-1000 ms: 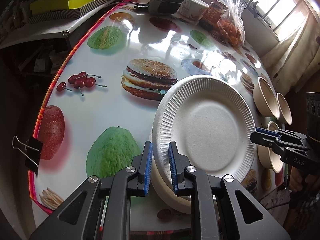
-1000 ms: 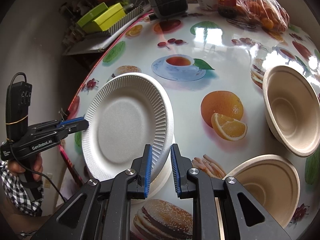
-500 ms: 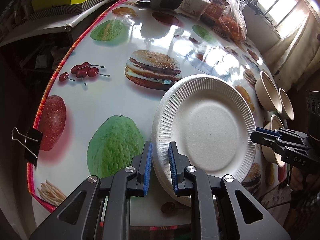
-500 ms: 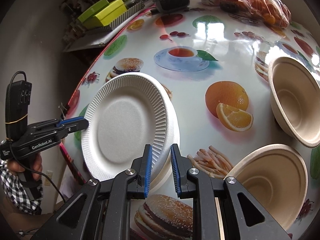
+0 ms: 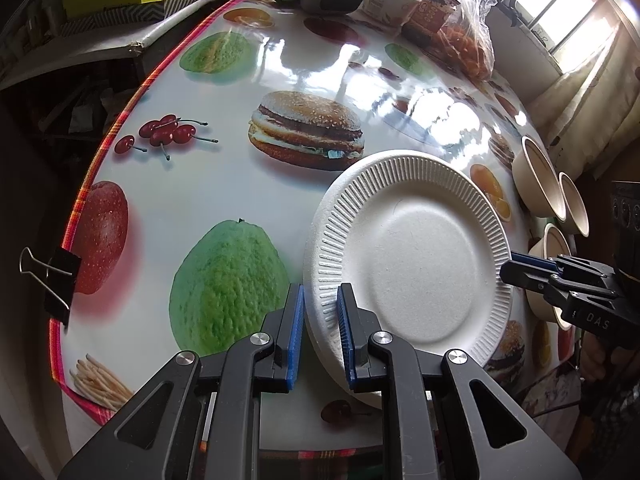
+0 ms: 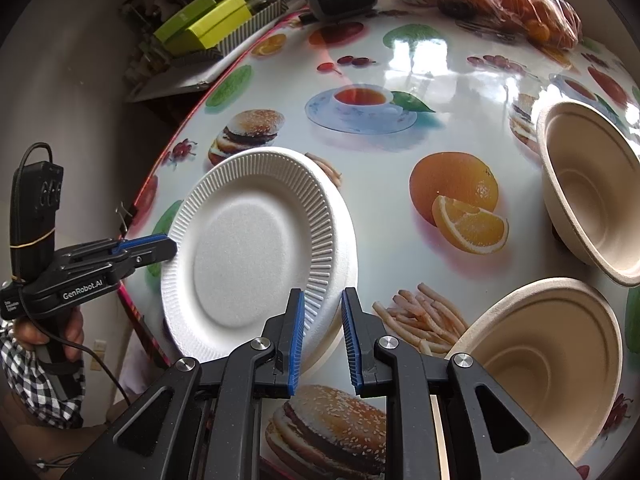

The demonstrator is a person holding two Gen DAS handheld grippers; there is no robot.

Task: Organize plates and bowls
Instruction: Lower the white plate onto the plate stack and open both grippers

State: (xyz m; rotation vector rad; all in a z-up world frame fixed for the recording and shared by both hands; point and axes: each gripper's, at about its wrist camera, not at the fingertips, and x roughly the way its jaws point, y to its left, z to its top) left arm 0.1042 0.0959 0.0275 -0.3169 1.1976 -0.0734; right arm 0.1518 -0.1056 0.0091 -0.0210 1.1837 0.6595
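The left gripper [image 5: 319, 334] is clamped on the near-left rim of the white plate [image 5: 416, 256], which is held tilted over the table's [image 5: 224, 184] near edge. Bare tablecloth is left open beyond it. The plate's opposite rim is pinched by the right gripper [image 6: 322, 338]. Farther right, tan bowls [image 6: 588, 188] are seen.

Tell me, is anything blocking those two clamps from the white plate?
Nothing visible. The left gripper and the right gripper each already have the rim of the white plate between their fingers, on opposite sides.
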